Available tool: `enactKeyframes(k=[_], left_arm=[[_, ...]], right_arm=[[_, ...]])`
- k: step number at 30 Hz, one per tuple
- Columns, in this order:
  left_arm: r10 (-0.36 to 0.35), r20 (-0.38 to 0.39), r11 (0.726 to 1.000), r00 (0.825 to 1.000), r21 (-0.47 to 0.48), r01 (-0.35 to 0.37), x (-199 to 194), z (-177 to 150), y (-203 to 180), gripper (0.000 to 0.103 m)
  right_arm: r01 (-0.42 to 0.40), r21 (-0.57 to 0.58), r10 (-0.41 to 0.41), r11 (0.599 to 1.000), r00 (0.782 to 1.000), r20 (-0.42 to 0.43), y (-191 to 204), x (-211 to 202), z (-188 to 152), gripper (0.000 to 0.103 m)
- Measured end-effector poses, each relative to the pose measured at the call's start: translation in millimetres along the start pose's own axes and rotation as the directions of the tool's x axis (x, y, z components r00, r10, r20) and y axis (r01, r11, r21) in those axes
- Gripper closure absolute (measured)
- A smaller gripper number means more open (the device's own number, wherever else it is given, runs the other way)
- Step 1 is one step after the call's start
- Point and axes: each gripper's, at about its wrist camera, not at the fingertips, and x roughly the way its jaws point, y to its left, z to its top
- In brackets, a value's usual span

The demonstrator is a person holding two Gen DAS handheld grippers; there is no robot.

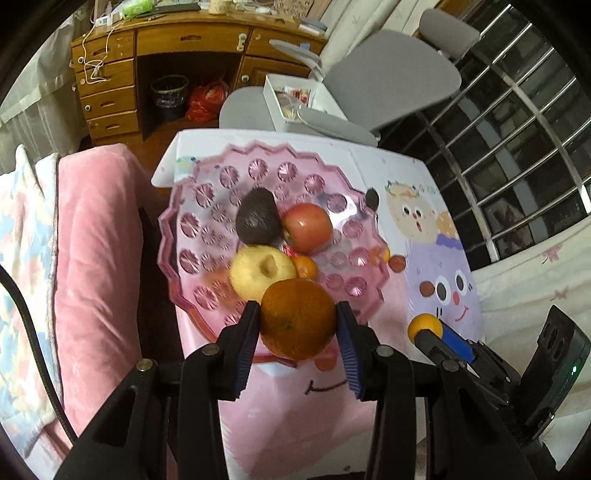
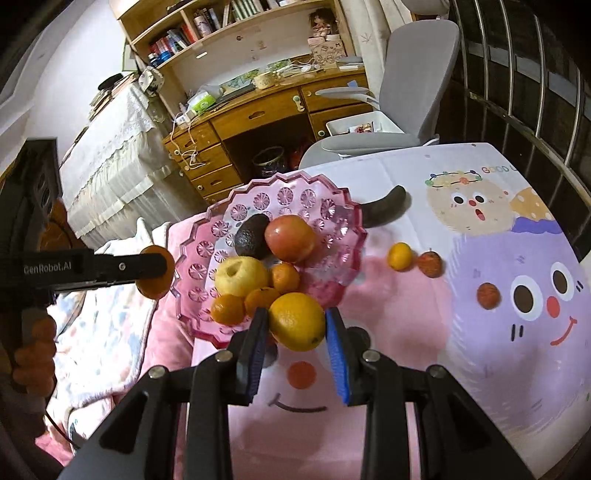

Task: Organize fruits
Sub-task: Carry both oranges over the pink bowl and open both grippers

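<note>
Fingers [image 1: 255, 332] of the left gripper [image 1: 298, 325] clamp a dark orange [image 1: 297, 319]; the right gripper [image 2: 297, 325] pinches a yellow orange [image 2: 297, 321] beside the pink bowl [image 2: 332, 221]

Home bedroom or study. Wooden desk [image 2: 258, 110] with drawers at upper centre, bookshelf [image 2: 221, 26] of books above it, grey swivel chair [image 2: 413, 81] at upper right, barred window [image 1: 517, 147] along the right edge. Pink plush blanket [image 1: 99, 258] at left; cartoon-printed tablecloth [image 2: 480, 258] across the lower frame, bearing a pink fruit dish [image 2: 332, 206].
</note>
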Motion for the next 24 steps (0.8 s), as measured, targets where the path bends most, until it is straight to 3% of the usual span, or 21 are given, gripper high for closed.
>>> enactKeyframes(k=[4, 11, 19, 22, 24], left_arm=[[-0.006, 0.045, 1.0, 0.999, 0.011, 0.005, 1, 4, 17, 0.063], [-0.007, 0.045, 1.0, 0.999, -0.027, 0.008, 17, 9, 42, 0.063], [-0.002, 0.036, 0.998, 0.999, -0.068, 0.004, 31, 10, 53, 0.06], [0.0, 0.034, 0.997, 0.999, -0.072, 0.003, 32, 8, 50, 0.048], [0.004, 0.038, 0.998, 0.999, -0.066, -0.002, 30, 7, 45, 0.048]], right_arm=[[0.006, 0.103, -0.005, 0.995, 1.0, -0.007, 6, 10, 7, 0.071], [0.004, 0.277, 0.003, 0.961, 1.0, -0.027, -2, 28, 20, 0.071], [0.026, 0.331, -0.001, 0.943, 0.997, -0.077, -7, 46, 29, 0.07], [0.019, 0.345, 0.015, 0.938, 0.995, -0.097, -10, 51, 29, 0.059], [0.011, 0.355, 0.024, 0.935, 0.995, -0.093, -13, 50, 27, 0.054]])
